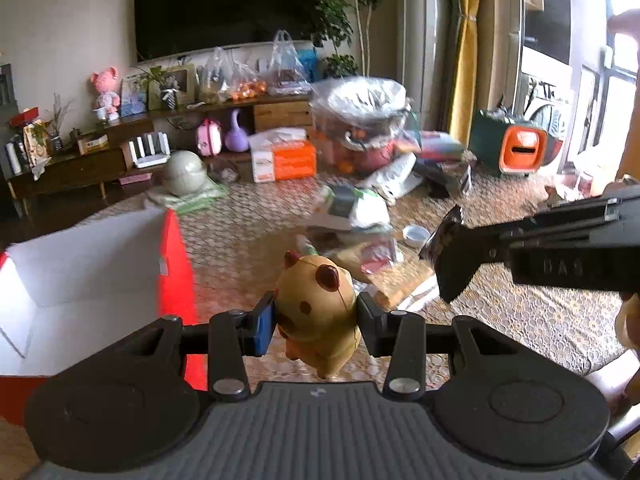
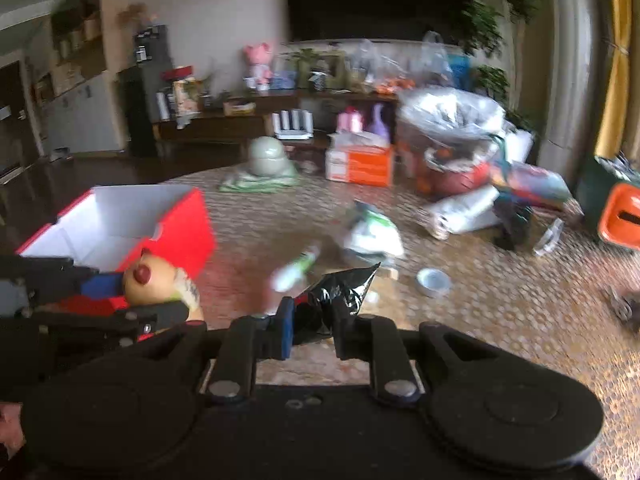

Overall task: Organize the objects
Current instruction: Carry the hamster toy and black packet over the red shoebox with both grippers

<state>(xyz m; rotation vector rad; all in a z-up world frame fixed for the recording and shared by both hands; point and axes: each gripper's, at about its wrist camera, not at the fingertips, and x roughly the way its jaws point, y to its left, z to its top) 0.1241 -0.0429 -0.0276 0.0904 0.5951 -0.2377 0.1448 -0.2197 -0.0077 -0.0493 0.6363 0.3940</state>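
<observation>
My left gripper point(image 1: 316, 326) is shut on a tan bear toy point(image 1: 316, 312) with dark red ears, held above the patterned table just right of an open red box point(image 1: 176, 264) with a white inside. In the right wrist view the same toy point(image 2: 154, 282) hangs by the red box point(image 2: 192, 232). My right gripper point(image 2: 314, 330) is shut on a crinkled black foil packet point(image 2: 340, 294). Seen from the left wrist, the right gripper point(image 1: 460, 256) comes in from the right with that black packet point(image 1: 444, 236) in its fingers.
Loose packets point(image 2: 372, 232), a small tube point(image 2: 294, 270) and a little round tin point(image 2: 434, 282) lie mid-table. An orange-white carton point(image 1: 284, 160), a bagged pile point(image 1: 360, 120), a grey-green round pot point(image 1: 184, 172) and a green-orange bin point(image 1: 516, 148) stand farther back.
</observation>
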